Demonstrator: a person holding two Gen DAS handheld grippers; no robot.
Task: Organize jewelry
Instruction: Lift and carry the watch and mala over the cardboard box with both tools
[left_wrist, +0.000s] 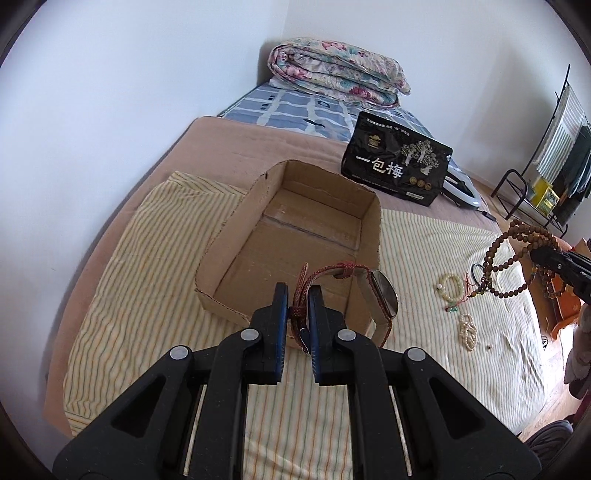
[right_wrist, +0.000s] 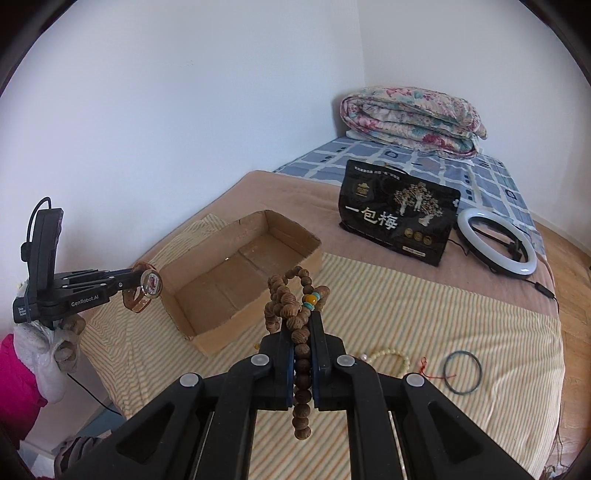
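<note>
My left gripper (left_wrist: 297, 291) is shut on the red woven strap of a wristwatch (left_wrist: 384, 297) and holds it just above the near edge of an open, empty cardboard box (left_wrist: 295, 236). It also shows in the right wrist view (right_wrist: 142, 286), at the box's left end (right_wrist: 236, 280). My right gripper (right_wrist: 301, 321) is shut on a long string of brown wooden beads (right_wrist: 291, 306), held above the striped cloth right of the box; the beads hang from it in the left wrist view (left_wrist: 517, 254).
On the striped cloth (left_wrist: 424, 258) lie a cream bead bracelet (right_wrist: 388, 358), a dark thin bangle (right_wrist: 463, 373), a red string and a pearl bracelet (left_wrist: 468, 330). A black snack bag (right_wrist: 397, 221), a ring light (right_wrist: 496, 242) and a folded floral quilt (right_wrist: 410, 116) lie behind.
</note>
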